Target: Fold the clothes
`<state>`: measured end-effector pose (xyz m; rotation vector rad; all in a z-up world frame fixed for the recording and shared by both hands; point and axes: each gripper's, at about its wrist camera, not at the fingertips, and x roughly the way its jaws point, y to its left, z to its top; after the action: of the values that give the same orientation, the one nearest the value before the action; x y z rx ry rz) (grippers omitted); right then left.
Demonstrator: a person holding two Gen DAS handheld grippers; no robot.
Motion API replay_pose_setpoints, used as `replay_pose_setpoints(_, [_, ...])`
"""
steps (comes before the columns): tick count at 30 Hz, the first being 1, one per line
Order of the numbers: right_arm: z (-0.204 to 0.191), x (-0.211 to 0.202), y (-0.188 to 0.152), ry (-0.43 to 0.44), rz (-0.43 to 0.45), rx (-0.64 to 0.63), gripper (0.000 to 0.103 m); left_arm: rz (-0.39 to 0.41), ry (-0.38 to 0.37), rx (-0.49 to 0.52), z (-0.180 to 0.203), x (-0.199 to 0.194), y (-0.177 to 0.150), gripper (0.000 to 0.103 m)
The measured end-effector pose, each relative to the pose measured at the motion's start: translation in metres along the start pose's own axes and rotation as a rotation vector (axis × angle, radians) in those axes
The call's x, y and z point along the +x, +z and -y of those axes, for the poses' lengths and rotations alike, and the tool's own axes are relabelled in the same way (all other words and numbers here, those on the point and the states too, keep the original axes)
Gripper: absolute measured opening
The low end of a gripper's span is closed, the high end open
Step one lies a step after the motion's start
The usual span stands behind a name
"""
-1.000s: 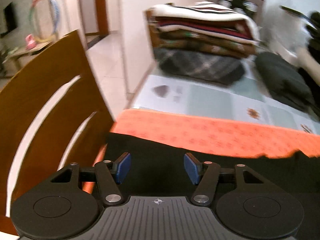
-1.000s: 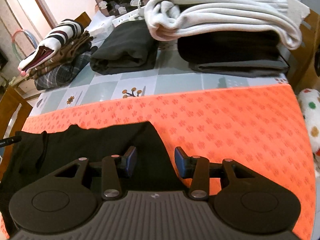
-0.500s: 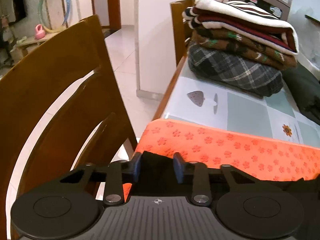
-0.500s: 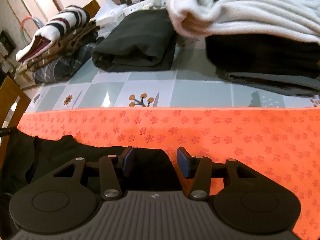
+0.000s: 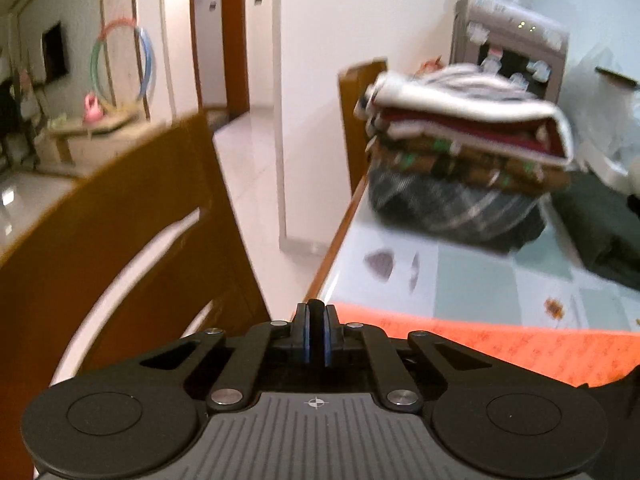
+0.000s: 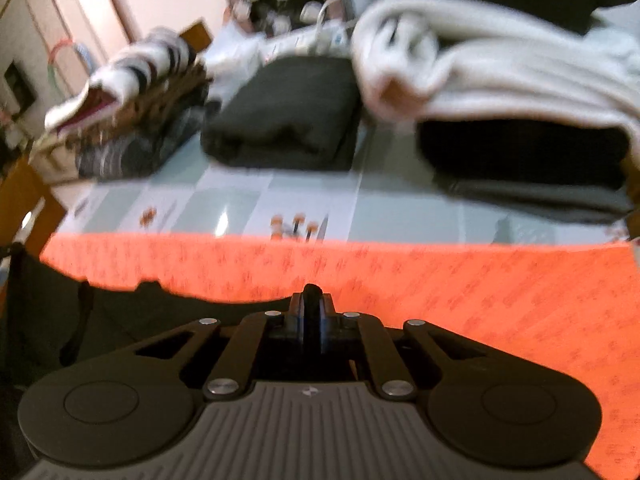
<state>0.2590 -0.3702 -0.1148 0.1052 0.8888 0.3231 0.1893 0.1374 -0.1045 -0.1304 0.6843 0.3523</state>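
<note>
Left wrist view: my left claw [image 5: 315, 334] had just pressed together, and a thin fold of the black garment [image 5: 314, 307] stood up between its blue pads, so I judged it pinched. Half a second earlier those jaws were only partly closed around the garment's corner; a second earlier they were spread wide above it. The orange mat [image 5: 520, 344] ran off toward three o'clock, with more dark cloth at about four o'clock. At one o'clock sat the stack of folded clothes [image 5: 460, 144] on the tiled table [image 5: 500, 276], and the wooden chair [image 5: 132, 236] filled nine to ten o'clock. Everything beyond the claw was smeared, which fits a hand on the move.

Right wrist view: my right claw [image 6: 311, 326] had likewise just snapped together on a small tuck of the same black cloth, where half a second before it stood open over the garment's edge. The garment spread from the claw toward nine o'clock, lying on the mat, which reached on to three o'clock. At twelve o'clock lay a dark folded piece [image 6: 288, 116], at one to two o'clock the white folded bundle [image 6: 500, 68] over dark clothes, and at ten o'clock the striped stack.

With both corners now gripped, I reckoned the grasp was done and the fold itself could begin, carrying this edge over the rest of the garment.
</note>
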Motion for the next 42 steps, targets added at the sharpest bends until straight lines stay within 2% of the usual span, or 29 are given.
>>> replay_pose_setpoints(5, [0.004,-0.010,0.023,-0.044,0.067,-0.023,0.007,0.075,0.000,0.009,0.013,-0.002,0.026,0.008])
replay_pose_setpoints(9, [0.013,0.011,0.038,-0.052,0.038,-0.020,0.007,0.052,-0.007,0.039,0.024,0.022,0.036,0.008])
replay_pose_setpoints(14, [0.019,0.053,0.039,-0.067,-0.031,-0.047,0.008,-0.007,0.000,0.061,0.034,0.057,0.029,0.009])
replay_pose_setpoints(17, [0.021,0.066,0.035,-0.073,-0.048,-0.047,0.012,-0.040,-0.023,0.039,0.031,0.069,0.027,0.018])
replay_pose_setpoints(18, [0.022,0.067,0.035,-0.076,-0.050,-0.045,0.019,-0.036,-0.022,0.040,0.030,0.070,0.026,0.026])
replay_pose_setpoints(19, [0.022,0.067,0.034,-0.083,-0.052,-0.045,0.023,-0.036,-0.028,0.042,0.028,0.070,0.026,0.040])
replay_pose_setpoints(20, [0.023,0.066,0.034,-0.087,-0.052,-0.049,0.026,-0.036,-0.030,0.039,0.027,0.069,0.027,0.047])
replay_pose_setpoints(21, [0.023,0.063,0.035,-0.090,-0.053,-0.055,0.035,-0.036,-0.032,0.032,0.025,0.067,0.029,0.053])
replay_pose_setpoints(22, [0.022,0.059,0.035,-0.092,-0.055,-0.060,0.040,-0.036,-0.033,0.025,0.023,0.064,0.030,0.053])
replay_pose_setpoints(27, [0.019,0.024,0.036,-0.063,-0.046,-0.073,0.042,-0.040,-0.062,0.021,0.020,0.034,0.036,0.055])
replay_pose_setpoints(33, [0.014,-0.032,0.022,-0.026,-0.044,-0.060,0.044,-0.044,-0.100,0.044,0.013,-0.024,0.034,0.056])
replay_pose_setpoints(38, [0.013,-0.079,-0.004,-0.013,-0.051,-0.065,0.044,-0.054,-0.117,0.037,0.000,-0.072,0.023,0.057])
replay_pose_setpoints(42, [0.012,-0.109,-0.032,0.013,-0.063,-0.074,0.045,-0.069,-0.122,0.026,-0.010,-0.107,0.002,0.058])
